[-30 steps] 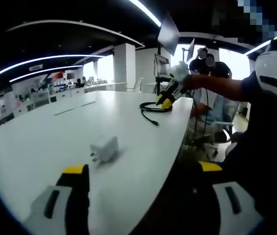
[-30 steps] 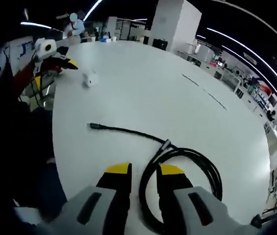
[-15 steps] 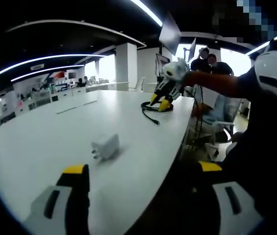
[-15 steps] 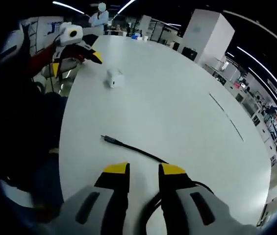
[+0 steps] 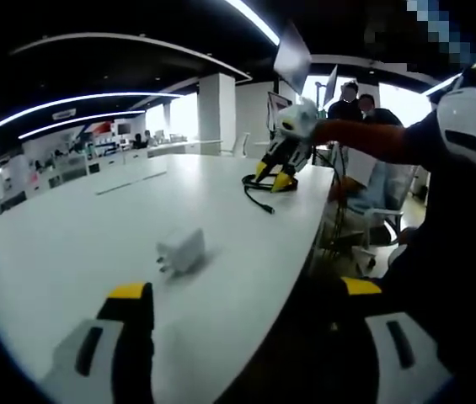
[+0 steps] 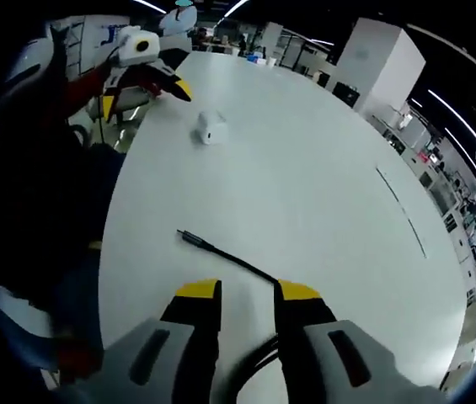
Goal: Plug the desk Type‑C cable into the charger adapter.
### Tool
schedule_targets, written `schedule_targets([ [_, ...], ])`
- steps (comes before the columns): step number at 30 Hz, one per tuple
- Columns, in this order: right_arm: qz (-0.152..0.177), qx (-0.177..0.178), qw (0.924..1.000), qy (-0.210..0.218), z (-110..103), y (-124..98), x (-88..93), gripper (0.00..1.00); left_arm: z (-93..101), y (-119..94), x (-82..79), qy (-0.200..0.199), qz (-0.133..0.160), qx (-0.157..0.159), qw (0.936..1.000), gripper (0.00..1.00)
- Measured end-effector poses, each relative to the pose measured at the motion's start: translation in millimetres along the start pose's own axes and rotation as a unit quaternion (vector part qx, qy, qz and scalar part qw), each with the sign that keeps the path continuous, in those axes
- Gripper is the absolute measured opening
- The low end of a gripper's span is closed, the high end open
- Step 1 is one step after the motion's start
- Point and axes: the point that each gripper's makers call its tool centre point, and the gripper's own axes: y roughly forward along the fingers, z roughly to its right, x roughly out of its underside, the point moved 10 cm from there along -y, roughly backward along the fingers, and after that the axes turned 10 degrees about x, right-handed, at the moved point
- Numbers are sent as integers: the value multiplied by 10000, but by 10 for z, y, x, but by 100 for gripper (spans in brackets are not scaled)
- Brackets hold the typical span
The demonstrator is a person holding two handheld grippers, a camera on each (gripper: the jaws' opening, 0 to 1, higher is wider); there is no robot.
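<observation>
A white charger adapter (image 5: 180, 251) lies on the white table (image 5: 69, 244), a little ahead of my left gripper (image 5: 244, 290), which stands wide open and holds nothing. Farther along the table edge a black Type-C cable (image 5: 259, 185) lies coiled, its plug end pointing toward the adapter. My right gripper (image 5: 273, 174) hovers over the coil. In the right gripper view, the cable (image 6: 225, 257) runs from its plug back under my right gripper (image 6: 248, 292), whose jaws stand a little apart. The adapter (image 6: 212, 128) lies beyond, near the left gripper (image 6: 145, 94).
The table edge (image 5: 305, 252) runs close by on the right, with the person's dark sleeve (image 5: 457, 219) beside it. Two people (image 5: 355, 101) stand behind the far end of the table, near an office chair (image 5: 381, 198) and a monitor (image 5: 278, 109).
The right gripper view has drawn back along the cable, so the coil has slipped beneath the jaws and the plug end sits closer. The left gripper and adapter have held still.
</observation>
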Motion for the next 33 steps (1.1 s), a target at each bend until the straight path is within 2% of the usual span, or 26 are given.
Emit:
schedule_targets([
  [9, -37, -317, 9989, -345, 24, 157, -110, 24, -5, -6, 1, -12, -29, -28, 10000, 90],
  [18, -116, -542, 9971, -515, 60, 254, -113, 22, -23, 20, 0, -31, -51, -6, 10000, 90],
  [33, -109, -969, 9950, -207, 83, 333, -112, 17, -42, 77, 3, -77, -121, 13, 9999, 89],
])
